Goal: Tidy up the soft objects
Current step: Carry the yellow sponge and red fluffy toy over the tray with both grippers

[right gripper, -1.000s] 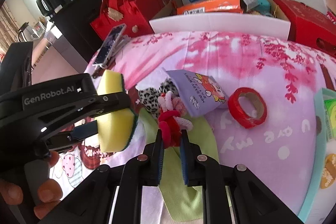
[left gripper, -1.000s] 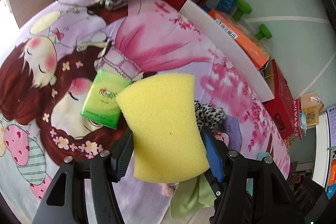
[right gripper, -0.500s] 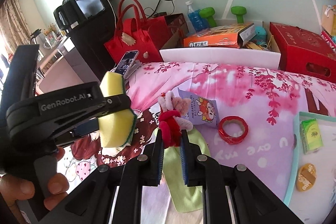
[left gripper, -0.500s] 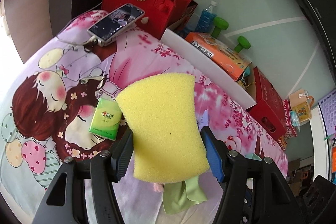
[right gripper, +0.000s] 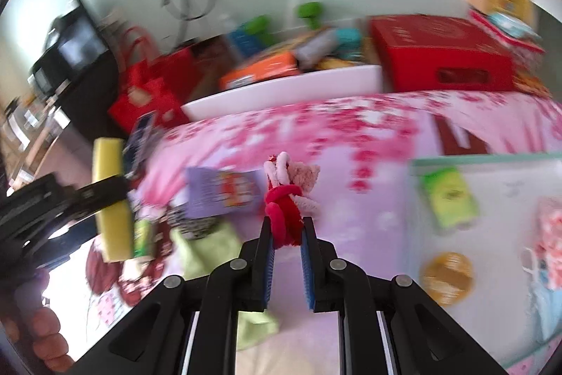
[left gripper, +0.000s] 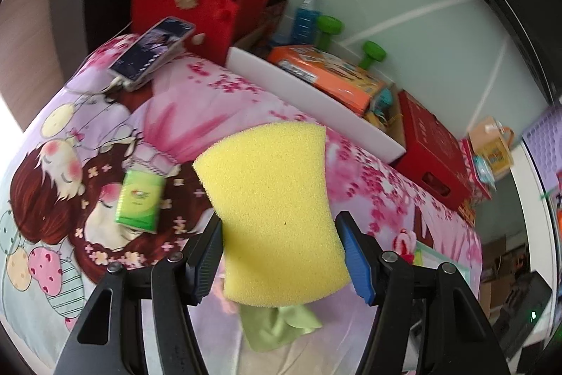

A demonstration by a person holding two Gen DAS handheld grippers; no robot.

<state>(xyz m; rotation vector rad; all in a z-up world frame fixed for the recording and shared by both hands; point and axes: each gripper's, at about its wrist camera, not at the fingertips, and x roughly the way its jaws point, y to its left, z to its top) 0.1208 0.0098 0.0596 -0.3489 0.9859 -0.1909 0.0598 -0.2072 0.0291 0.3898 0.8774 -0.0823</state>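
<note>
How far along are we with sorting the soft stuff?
Partly done. The tray already holds a green pack and a few other items. In hand: the left gripper clamps the sponge, and the right gripper clamps the plush toy, both above the bed. Left on the bed: tissue pack, green cloth, purple pouch.

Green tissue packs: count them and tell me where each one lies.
2. One green tissue pack lies on the cartoon bedsheet, left of the held yellow sponge. Another lies in the pale tray at right. Clutter may hide more.
</note>
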